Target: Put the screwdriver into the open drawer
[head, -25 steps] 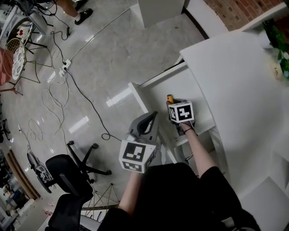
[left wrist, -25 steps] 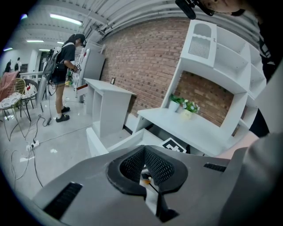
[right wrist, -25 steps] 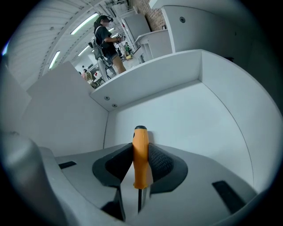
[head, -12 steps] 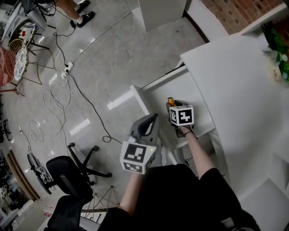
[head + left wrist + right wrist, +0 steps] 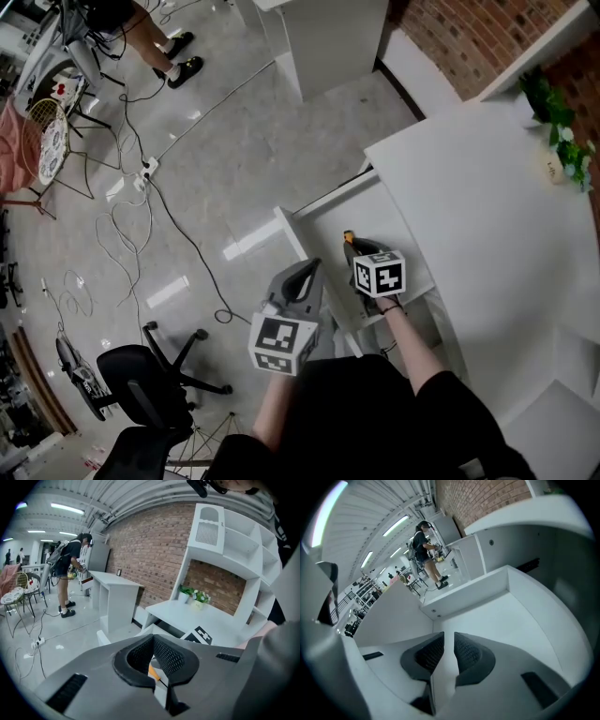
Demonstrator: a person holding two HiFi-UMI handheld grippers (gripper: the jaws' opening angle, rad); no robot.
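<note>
**A:** Hidden, cut off, hard to read?

**B:** Screwdriver (image 5: pixel 349 237) – only the orange handle end visible in head view, lying on the floor of the drawer (image 5: pixel 330 193). Rest covered by the right gripper (image 5: pixel 449 638) and its marker cube. Contact between the two: cannot tell. Not visible in right gripper view. Seen once more in left gripper view as an orange sliver with a dark stripe, through the slot below the pads. Shaft and tip not made out. Both forearms cut off by the dark torso at the bottom edge.

**A:** Grippers?

**B:** Right: over the open drawer, jaws just closing, now a narrow gap apart. Nothing between them, only white drawer floor showing through. Left gripper (image 5: pixel 152 638): jaw tips together, nothing held, near the drawer front.

**A:** Materials, textures, shapes?

**B:**
- Grippers: matt grey plastic shells, with rounded black pads (image 5: pixel 466 651) finely cross-hatched.
- Cubes: white faces with black square markers.
- Drawer: shallow box of smooth white board, with two small screw heads at one corner.
- Desk (image 5: pixel 469 178): flat white top, matching the drawer.
- Plant (image 5: pixel 548 103): leafy green, at the desk's far end.
- Wall (image 5: pixel 469 28): red brick.
- Floor (image 5: pixel 234 112): glossy pale tile with bright reflections.
- Cables (image 5: pixel 122 206): thin, looping across the tile.
- Chair (image 5: pixel 150 375): black, with a star base.
</note>
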